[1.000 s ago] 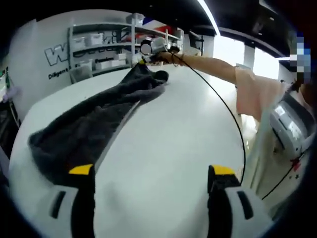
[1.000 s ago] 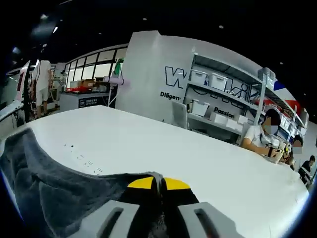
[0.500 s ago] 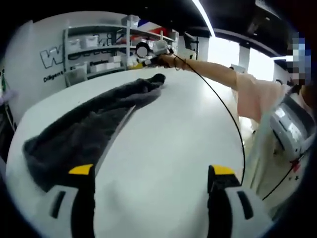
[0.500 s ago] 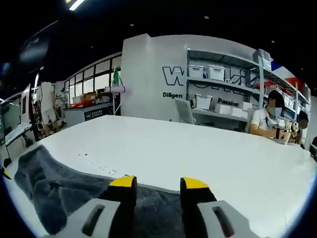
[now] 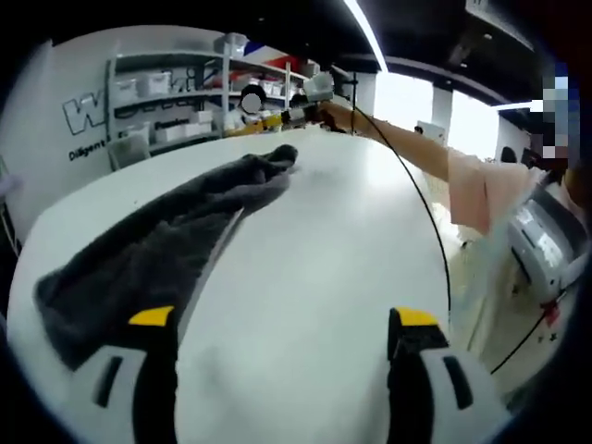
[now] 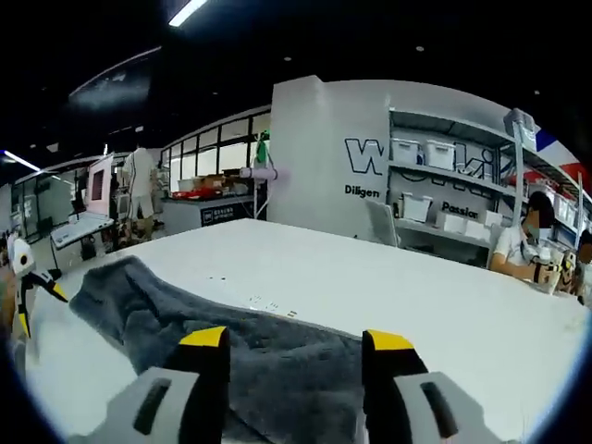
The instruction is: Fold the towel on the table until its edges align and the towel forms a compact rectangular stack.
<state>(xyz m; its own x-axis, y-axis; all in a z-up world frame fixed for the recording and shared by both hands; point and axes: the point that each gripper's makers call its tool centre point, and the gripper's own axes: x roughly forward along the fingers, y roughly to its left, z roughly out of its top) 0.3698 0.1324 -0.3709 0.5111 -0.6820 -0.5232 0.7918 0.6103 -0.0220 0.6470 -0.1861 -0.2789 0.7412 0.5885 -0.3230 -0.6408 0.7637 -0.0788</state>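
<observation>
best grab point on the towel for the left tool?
Probably the near corner of the towel, the end closest to the left tool. It lies flat on the table left of the open jaws, so come in low from the bare table side and pinch the edge.

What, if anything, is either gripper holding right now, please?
Nothing: the left gripper stands open over bare table, and the right gripper is open above the grey towel.
</observation>
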